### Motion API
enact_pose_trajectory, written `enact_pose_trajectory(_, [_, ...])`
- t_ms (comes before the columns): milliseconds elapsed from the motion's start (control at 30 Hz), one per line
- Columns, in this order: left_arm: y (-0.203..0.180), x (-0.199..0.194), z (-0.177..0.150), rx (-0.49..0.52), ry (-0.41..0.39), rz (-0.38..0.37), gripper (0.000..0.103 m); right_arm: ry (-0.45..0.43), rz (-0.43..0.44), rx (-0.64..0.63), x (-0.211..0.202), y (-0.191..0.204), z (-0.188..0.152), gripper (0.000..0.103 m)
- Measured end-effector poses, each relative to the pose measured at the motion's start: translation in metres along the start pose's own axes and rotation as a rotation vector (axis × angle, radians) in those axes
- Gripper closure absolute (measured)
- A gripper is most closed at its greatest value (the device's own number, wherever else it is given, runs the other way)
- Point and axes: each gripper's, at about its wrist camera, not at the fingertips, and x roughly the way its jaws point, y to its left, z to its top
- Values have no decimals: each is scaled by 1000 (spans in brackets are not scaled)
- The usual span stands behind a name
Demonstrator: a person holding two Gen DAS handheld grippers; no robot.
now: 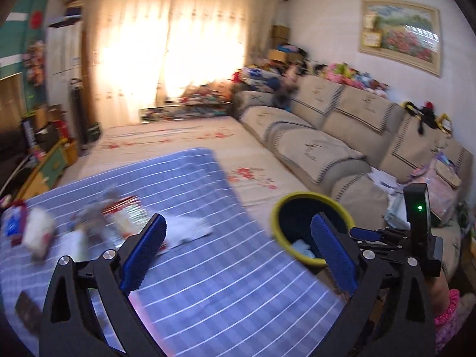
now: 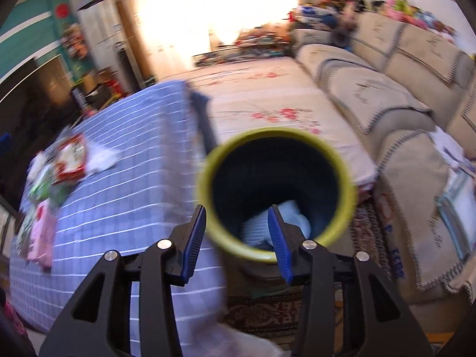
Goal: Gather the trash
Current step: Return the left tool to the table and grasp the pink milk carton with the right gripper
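Hanging over the bin's near rim, the right gripper [image 2: 236,242] stands partly open with nothing between its blue pads, while the left gripper [image 1: 238,250] gapes wide and empty above the blue checked cloth [image 1: 208,267]. Pale blue trash [image 2: 279,220] already lies in the yellow-rimmed bin [image 2: 351,196] just beside the table, so collecting looks underway. Wrappers and crumpled paper [image 1: 89,226] remain scattered further along the cloth. Beyond, a beige sofa [image 1: 327,136] lines the wall; nothing blocks the way.

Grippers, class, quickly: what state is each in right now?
Left gripper: open, holding nothing.
Right gripper: open, empty, over the yellow-rimmed bin.
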Motion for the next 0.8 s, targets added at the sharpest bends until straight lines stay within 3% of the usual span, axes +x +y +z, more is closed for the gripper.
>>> enact_pose_trajectory(233, [107, -82, -55, -145, -15, 322, 5, 16, 205, -149, 10, 126, -19, 60])
enact_pose_trajectory(333, [145, -111, -80, -211, -15, 397, 5, -4, 298, -184, 6, 174, -29, 52])
enact_pose_trajectory(467, [166, -128, -98, -263, -15, 415, 5, -52, 337, -251, 0, 221, -43, 46])
enact_pose_trajectory(567, [171, -134, -108, -282, -22, 409, 5, -69, 304, -298, 2, 249, -57, 42])
enact_pose_trajectory(800, [173, -129, -116, -287, -13, 362, 5, -10, 245, -323, 31, 276, -79, 40])
